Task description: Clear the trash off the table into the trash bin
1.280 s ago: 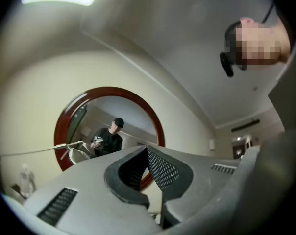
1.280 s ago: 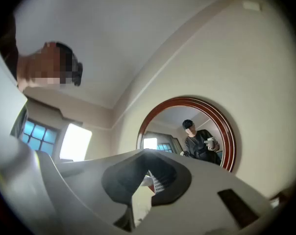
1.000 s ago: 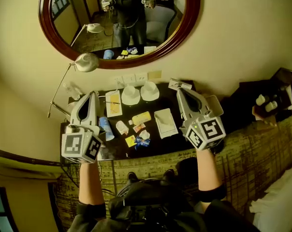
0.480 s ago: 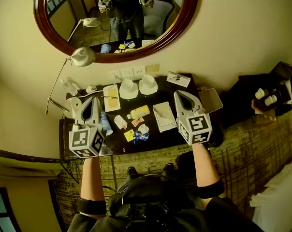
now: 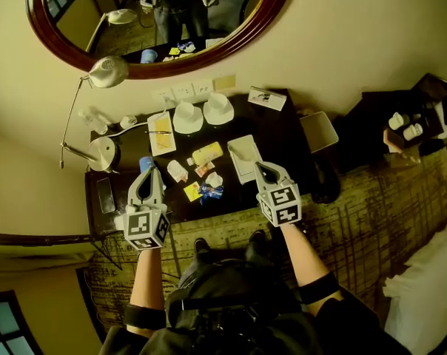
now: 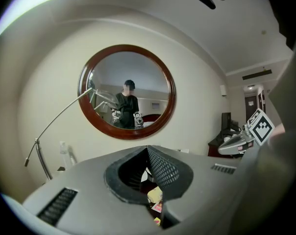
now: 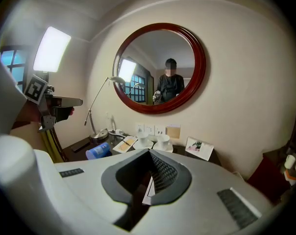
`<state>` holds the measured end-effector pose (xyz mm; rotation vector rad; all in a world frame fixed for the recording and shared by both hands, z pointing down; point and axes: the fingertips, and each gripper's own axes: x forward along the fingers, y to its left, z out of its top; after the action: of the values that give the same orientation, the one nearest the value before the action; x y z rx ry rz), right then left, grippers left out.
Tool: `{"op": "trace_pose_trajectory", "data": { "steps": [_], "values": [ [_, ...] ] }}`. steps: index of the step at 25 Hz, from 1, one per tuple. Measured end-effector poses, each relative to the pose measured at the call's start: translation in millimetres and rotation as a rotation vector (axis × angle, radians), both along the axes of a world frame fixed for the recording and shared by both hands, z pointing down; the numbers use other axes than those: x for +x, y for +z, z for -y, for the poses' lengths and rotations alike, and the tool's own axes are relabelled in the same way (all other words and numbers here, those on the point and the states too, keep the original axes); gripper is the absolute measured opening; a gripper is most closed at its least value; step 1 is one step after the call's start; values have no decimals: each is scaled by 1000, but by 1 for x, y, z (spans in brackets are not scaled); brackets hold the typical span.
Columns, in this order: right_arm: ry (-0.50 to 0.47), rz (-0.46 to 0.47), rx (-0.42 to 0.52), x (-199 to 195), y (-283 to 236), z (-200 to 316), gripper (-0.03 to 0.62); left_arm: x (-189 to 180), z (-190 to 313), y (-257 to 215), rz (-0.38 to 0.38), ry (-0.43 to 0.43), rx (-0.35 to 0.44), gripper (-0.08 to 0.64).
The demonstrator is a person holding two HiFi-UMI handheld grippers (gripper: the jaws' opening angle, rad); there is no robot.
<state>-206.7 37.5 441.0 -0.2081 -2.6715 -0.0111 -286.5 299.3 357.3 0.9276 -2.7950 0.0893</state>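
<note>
Two grippers hover at the near edge of the table (image 5: 279,135), each with its jaws closed together on nothing. The left gripper (image 5: 151,171) is at eight o'clock from the litter, the right gripper (image 5: 260,166) at three. Between them lie a crumpled paper (image 5: 177,171), a yellow wrapper (image 5: 193,191) and a blue wrapper (image 5: 212,191). The trash bin (image 5: 319,130) stands at two o'clock, just beside the table's end.

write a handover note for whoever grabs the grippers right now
Left gripper: shut, empty, at the table's near edge by the blue cup.
Right gripper: shut, empty, by the white tray.
Trash: wrappers, crumpled paper and a yellow packet lie mid-table.
Bin: on the floor, right of the table, looks empty.
Done: nothing.
Left: all of it.
</note>
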Motion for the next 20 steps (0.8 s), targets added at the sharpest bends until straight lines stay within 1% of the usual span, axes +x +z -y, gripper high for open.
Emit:
{"op": "trace_pose_trajectory", "data": {
  "steps": [3,6,8,10,14,16,20],
  "values": [
    [9,-58,-36,15,31,-7,2,10,2,20,-33,-10,1,5],
    [14,-84,-57,21,48,-11,2,18,5,42,-57,23,-36,5],
    [18,-81,-43,19,53,-10,3,21,9,48,-72,35,-39,5],
    [11,-90,-23,15,59,-10,31,22,14,51,-82,51,-41,5],
    [-51,-143,13,0,76,-12,38,24,32,58,-93,90,-52,5],
    [-74,-170,33,-13,86,-13,98,24,42,58,-99,95,-57,5],
    [-116,-245,38,-36,117,-13,244,24,68,61,-112,129,-61,5]
  ]
}}
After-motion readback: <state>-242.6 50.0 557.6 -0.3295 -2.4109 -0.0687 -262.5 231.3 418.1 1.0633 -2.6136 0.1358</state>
